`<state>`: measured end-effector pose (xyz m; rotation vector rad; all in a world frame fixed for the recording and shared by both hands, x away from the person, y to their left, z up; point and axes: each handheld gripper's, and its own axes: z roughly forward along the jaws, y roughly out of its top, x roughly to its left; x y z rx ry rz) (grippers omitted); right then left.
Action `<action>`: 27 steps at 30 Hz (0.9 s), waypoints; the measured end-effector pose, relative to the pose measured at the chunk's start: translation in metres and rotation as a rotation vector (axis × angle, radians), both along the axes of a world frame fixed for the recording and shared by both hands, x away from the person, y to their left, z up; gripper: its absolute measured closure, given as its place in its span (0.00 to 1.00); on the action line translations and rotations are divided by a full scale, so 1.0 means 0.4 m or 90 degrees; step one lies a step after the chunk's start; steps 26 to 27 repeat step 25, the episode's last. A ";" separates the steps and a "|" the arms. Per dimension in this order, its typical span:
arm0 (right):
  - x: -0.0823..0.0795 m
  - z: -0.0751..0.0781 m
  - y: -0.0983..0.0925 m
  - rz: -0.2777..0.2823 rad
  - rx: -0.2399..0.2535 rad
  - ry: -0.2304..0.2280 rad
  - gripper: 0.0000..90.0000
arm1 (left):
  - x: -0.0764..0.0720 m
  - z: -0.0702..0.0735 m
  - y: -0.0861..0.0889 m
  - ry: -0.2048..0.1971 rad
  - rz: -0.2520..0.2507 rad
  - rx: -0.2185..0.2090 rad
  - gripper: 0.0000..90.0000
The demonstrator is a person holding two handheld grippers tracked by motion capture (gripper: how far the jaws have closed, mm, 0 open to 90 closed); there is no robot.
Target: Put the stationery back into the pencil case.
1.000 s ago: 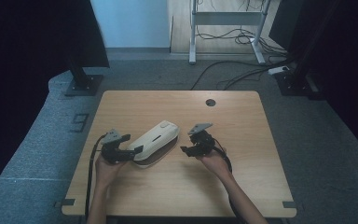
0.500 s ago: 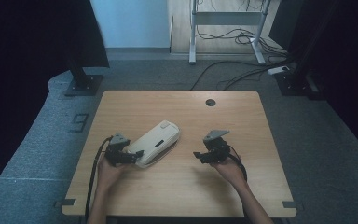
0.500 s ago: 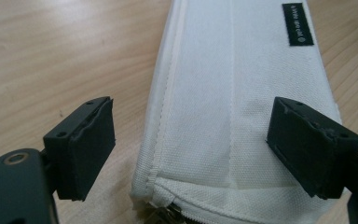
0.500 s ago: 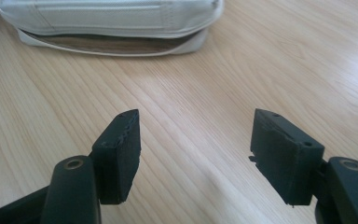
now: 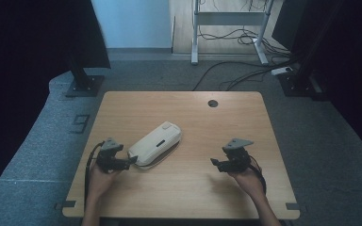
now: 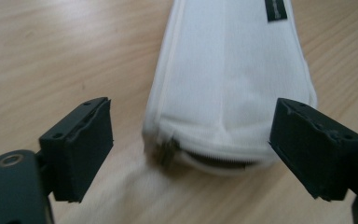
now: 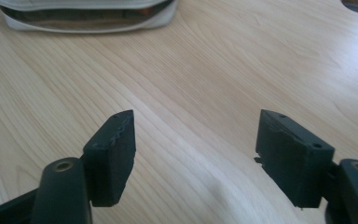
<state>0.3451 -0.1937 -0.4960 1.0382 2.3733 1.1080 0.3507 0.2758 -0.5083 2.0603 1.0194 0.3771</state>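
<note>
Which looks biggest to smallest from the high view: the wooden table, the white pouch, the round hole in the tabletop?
1. Wooden table, by far the largest.
2. White pouch, lying on the table.
3. Round hole, smallest, though it lies farther from the camera.

The high view is dim and bluish, dark at both side edges, with the wooden table the only moderately lit area and soft shadows under what lies on it. Both gripper views are brighter and warmer, with a pale sheen on the wood. In the left gripper view the white pouch looks slightly soft, its near end casting a blurred shadow.
</note>
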 end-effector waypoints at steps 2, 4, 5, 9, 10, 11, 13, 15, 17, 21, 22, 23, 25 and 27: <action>-0.010 -0.010 -0.016 -0.013 -0.003 -0.001 0.28 | -0.017 -0.007 0.012 0.005 0.003 0.001 0.12; -0.019 -0.020 -0.031 -0.026 -0.009 -0.001 0.23 | -0.031 -0.019 0.020 0.009 0.008 0.011 0.11; -0.024 -0.027 -0.040 -0.030 -0.009 0.001 0.20 | -0.036 -0.025 0.022 0.008 0.010 0.018 0.10; -0.041 -0.050 -0.061 -0.051 -0.019 -0.002 0.15 | -0.054 -0.053 0.033 0.011 0.012 0.043 0.06; -0.044 -0.058 -0.066 -0.053 -0.024 -0.002 0.14 | -0.057 -0.060 0.035 0.013 0.012 0.050 0.05; -0.047 -0.067 -0.071 -0.057 -0.027 -0.002 0.13 | -0.058 -0.070 0.036 0.019 0.012 0.055 0.04; -0.050 -0.086 -0.081 -0.064 -0.028 0.006 0.10 | -0.058 -0.084 0.036 0.030 0.010 0.065 0.03; -0.051 -0.109 -0.089 -0.081 -0.028 0.013 0.06 | -0.053 -0.098 0.027 0.046 0.009 0.090 0.02; -0.053 -0.127 -0.095 -0.087 -0.027 0.021 0.05 | -0.052 -0.098 0.023 0.046 0.005 0.094 0.00; -0.053 -0.150 -0.103 -0.095 -0.028 0.036 0.00 | -0.051 -0.098 0.023 0.048 0.005 0.093 0.00; -0.054 -0.150 -0.104 -0.099 -0.030 0.035 0.00 | -0.051 -0.099 0.023 0.047 0.007 0.094 0.00; -0.055 -0.152 -0.104 -0.103 -0.029 0.035 0.00 | -0.051 -0.098 0.022 0.048 0.010 0.094 0.00; -0.056 -0.151 -0.103 -0.106 -0.030 0.034 0.00 | -0.052 -0.098 0.019 0.049 0.016 0.094 0.00; -0.056 -0.151 -0.103 -0.106 -0.030 0.034 0.00 | -0.052 -0.098 0.019 0.049 0.016 0.094 0.00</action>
